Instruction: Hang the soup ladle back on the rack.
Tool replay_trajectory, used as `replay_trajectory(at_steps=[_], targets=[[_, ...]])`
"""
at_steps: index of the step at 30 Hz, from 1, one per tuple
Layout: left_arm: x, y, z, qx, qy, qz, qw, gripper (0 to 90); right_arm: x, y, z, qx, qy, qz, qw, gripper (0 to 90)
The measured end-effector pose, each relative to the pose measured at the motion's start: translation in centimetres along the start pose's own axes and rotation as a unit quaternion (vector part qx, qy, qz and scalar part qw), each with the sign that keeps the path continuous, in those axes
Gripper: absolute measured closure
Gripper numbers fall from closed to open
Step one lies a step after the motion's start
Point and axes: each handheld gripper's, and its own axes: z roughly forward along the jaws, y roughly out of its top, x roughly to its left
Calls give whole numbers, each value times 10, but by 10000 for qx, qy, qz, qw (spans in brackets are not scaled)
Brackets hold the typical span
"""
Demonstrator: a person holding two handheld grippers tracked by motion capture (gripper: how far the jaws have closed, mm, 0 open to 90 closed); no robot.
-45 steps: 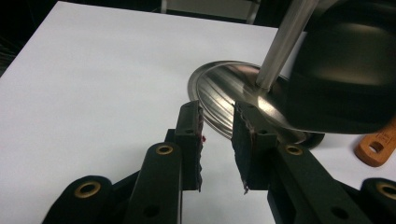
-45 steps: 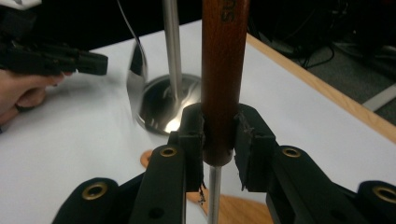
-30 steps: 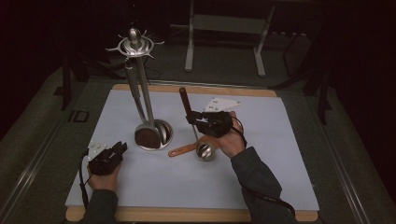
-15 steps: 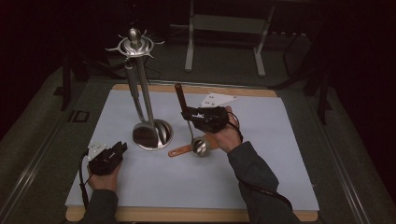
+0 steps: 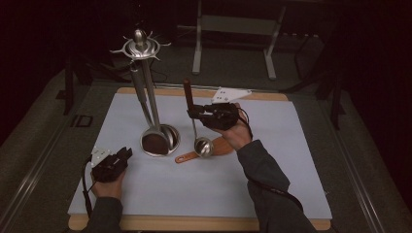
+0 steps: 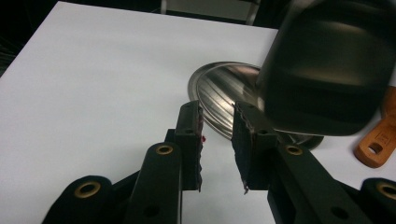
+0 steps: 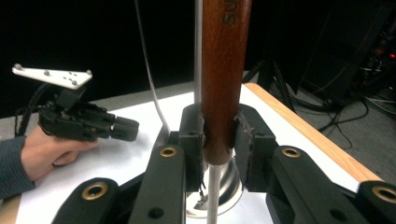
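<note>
A silver utensil stand (image 5: 140, 47) rises from a round base (image 5: 166, 139) on the white mat (image 5: 204, 194). From it hangs a utensil with a dark bowl (image 5: 152, 142). My right gripper (image 5: 191, 113) is shut on the brown wooden handle (image 5: 187, 94) of a ladle held upright, whose steel bowl (image 5: 203, 146) is low over the mat just right of the base. In the right gripper view the handle (image 7: 224, 70) is pinched between both pads. My left gripper (image 5: 124, 154) rests at the mat's front left, open, pointing at the base (image 6: 224, 93), with nothing between its jaws.
An orange wooden spatula (image 5: 214, 148) lies flat on the mat beside the ladle bowl; its handle end (image 6: 378, 140) appears in the left gripper view. The hanging dark bowl (image 6: 327, 65) looms close to the left gripper. A wooden board edge (image 5: 194, 224) borders the mat.
My right gripper has carried the upright ladle a little to the left and farther back, closer to the stand. The left gripper has stayed where it was.
</note>
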Motion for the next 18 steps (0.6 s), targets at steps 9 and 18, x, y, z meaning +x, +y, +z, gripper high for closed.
replay_trajectory(at_steps=[9, 18], targets=[[0, 0, 0, -2, -2, 0, 10000, 728, -9, 10, 0, -297, 376, -13, 9989, 740], [1, 0, 0, -18, -1, -35, 10000, 728, -11, 24, 2, -380, 543, -181, 9976, 740]])
